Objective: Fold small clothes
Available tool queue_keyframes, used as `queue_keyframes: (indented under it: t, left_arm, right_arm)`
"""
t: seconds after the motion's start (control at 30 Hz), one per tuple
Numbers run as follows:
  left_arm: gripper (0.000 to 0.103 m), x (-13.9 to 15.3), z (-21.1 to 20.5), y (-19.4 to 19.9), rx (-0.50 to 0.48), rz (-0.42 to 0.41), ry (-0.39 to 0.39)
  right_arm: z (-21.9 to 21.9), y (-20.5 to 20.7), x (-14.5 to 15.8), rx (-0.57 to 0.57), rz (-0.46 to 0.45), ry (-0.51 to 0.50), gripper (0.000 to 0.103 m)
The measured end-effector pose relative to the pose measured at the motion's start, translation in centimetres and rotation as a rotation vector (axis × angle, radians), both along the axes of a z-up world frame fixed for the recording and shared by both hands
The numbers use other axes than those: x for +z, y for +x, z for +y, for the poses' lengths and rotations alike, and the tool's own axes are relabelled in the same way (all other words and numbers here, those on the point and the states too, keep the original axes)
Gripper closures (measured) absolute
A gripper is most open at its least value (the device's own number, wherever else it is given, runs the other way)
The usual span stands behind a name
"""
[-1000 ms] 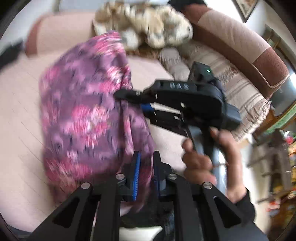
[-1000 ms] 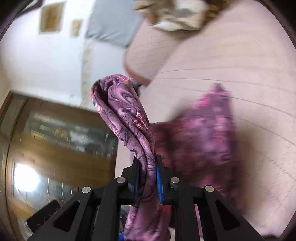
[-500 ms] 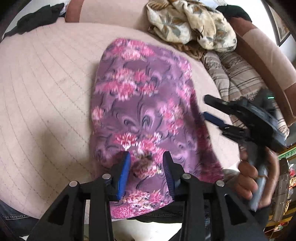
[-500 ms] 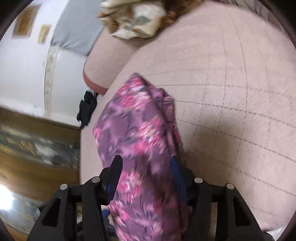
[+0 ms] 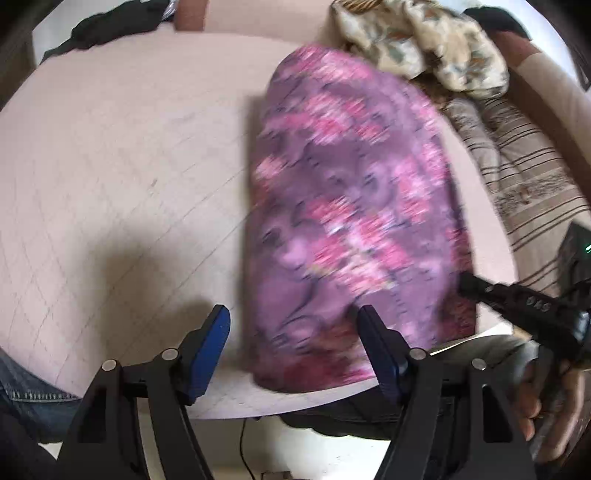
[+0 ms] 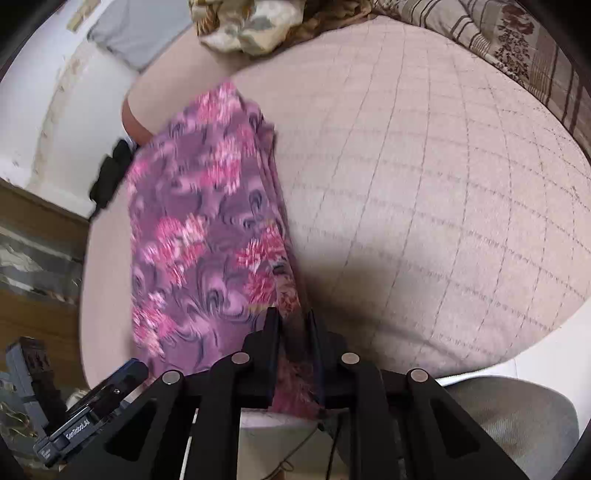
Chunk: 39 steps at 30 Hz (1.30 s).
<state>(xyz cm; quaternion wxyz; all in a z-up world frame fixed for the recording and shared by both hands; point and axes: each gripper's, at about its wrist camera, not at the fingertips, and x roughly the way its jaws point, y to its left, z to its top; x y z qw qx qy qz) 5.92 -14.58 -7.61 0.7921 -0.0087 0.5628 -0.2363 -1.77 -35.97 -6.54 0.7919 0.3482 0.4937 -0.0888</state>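
1. Two grippers are in my views, one in each hand.
2. My left gripper (image 5: 293, 345) has its jaws wide apart and they are opening. The near end of the purple flowery cloth (image 5: 354, 221) lies between the blue pads (image 5: 212, 349), but the pads do not press on it.
3. My right gripper (image 6: 291, 325) is closing, and its jaws are nearly together. They pinch a bunched edge of the same cloth, which runs down between them.
4. The cloth lies long and flat on the pink quilted cushion (image 5: 122, 177). Its near end reaches the front edge of the cushion.
5. In the left view, the right gripper comes in from the right side, touching the near right corner of the cloth. A hand (image 5: 546, 402) holds its handle.
6. A crumpled leafy blanket (image 5: 424, 40) sits past the far end of the cloth.
7. A striped cover (image 5: 517, 166) lies to the right of the cloth.
8. Some dark clothing (image 5: 107, 27) sits at the far left of the cushion.
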Motion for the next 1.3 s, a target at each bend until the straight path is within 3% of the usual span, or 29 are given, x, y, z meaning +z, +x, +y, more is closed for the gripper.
queue_keyframes:
  t: [0.07,0.13,0.17,0.27,0.3,0.37,0.4,0.43,0.5,0.57,0.63,0.7,0.8,0.87,0.9,0.93,0.97,1.0,1.03,1.07,1.1,1.2,1.27,1.3]
  left_arm:
    - [0.055,-1.3,0.3,0.2,-0.016,0.021,-0.009]
    - [0.088,-1.4,0.8,0.3,-0.036,0.059,-0.064]
    - [0.092,-1.0,1.1,0.4,-0.045,0.07,-0.083]
    - [0.091,-0.2,1.7,0.8,-0.049,0.076,-0.111]
    - [0.087,0.1,2.0,0.9,-0.053,0.083,-0.108]
    - [0.069,0.6,2.6,1.1,-0.053,0.088,-0.097]
    - [0.051,1.4,3.1,1.5,-0.056,0.088,-0.105]
    - [0.041,2.1,3.4,1.8,-0.052,0.079,-0.12]
    - [0.034,3.8,3.3,3.2,-0.039,0.037,-0.149]
    - [0.03,5.4,2.4,5.9,-0.021,0.005,-0.149]
    - [0.016,6.3,1.2,9.2,0.006,-0.01,-0.169]
    - [0.009,6.4,-1.1,13.0,0.035,-0.024,-0.173]
    - [0.009,4.0,-3.7,18.7,0.086,0.014,-0.126]
    - [0.009,2.1,-4.0,21.4,0.131,0.091,-0.206]
    - [0.009,1.6,-4.1,22.1,0.139,0.117,-0.243]
    - [0.01,0.8,-4.3,22.8,0.138,0.148,-0.291]
    - [0.012,0.2,-4.6,23.3,0.129,0.163,-0.308]
    - [0.033,-0.3,-4.9,23.6,0.117,0.176,-0.315]
    - [0.059,-1.0,-5.0,23.9,0.093,0.206,-0.347]
    - [0.06,-1.2,-4.8,23.9,0.106,0.232,-0.369]
    - [0.069,-0.9,-4.3,23.6,0.121,0.235,-0.401]
    - [0.069,1.1,-4.0,22.2,0.079,0.137,-0.445]
    - [0.064,-1.4,-4.0,22.6,0.121,0.178,-0.387]
    - [0.055,-2.4,-3.5,23.0,0.16,0.222,-0.429]
  right_arm:
    - [0.9,0.6,-0.2,0.014,0.048,-0.065,0.086]
    - [1.4,0.9,-0.3,0.019,0.08,-0.081,0.086]
    - [1.5,0.9,-0.3,0.025,0.09,-0.083,0.086]
    - [1.3,0.7,-0.1,0.002,0.101,-0.072,0.085]
    - [1.0,0.7,0.0,-0.016,0.105,-0.064,0.078]
    - [0.4,0.7,1.2,-0.052,0.068,-0.066,0.064]
    - [0.2,0.7,2.4,-0.055,0.029,-0.076,0.045]
    - [-0.1,0.8,3.7,-0.055,-0.012,-0.091,0.025]
    - [-1.3,1.6,6.6,-0.061,-0.103,-0.101,0.01]
    - [-3.1,4.1,8.4,-0.03,-0.169,-0.043,0.01]
    - [-4.9,7.5,8.8,0.012,-0.218,0.045,0.01]
    - [-6.8,11.4,8.5,0.055,-0.262,0.141,0.01]
    - [-9.2,16.1,5.4,0.046,-0.276,0.258,0.01]
    - [-10.0,17.4,2.3,0.015,-0.248,0.293,0.012]
    - [-10.1,17.5,1.0,0.009,-0.239,0.303,0.018]
    - [-10.0,17.7,-0.4,0.013,-0.21,0.319,0.029]
    - [-10.2,18.1,-1.9,0.013,-0.143,0.331,0.038]
    - [-10.3,18.5,-2.8,0.01,-0.117,0.34,0.051]
    - [-10.5,18.8,-3.4,0.009,-0.097,0.35,0.057]
    - [-10.7,18.9,-4.0,-0.007,-0.07,0.36,0.06]
    - [-10.9,18.9,-4.2,-0.02,-0.067,0.374,0.067]
    - [-10.5,19.5,-3.5,0.003,-0.074,0.34,0.073]
    - [-10.1,20.1,-3.8,0.014,-0.053,0.315,0.072]
    - [-10.2,20.3,-4.1,0.008,-0.04,0.315,0.059]
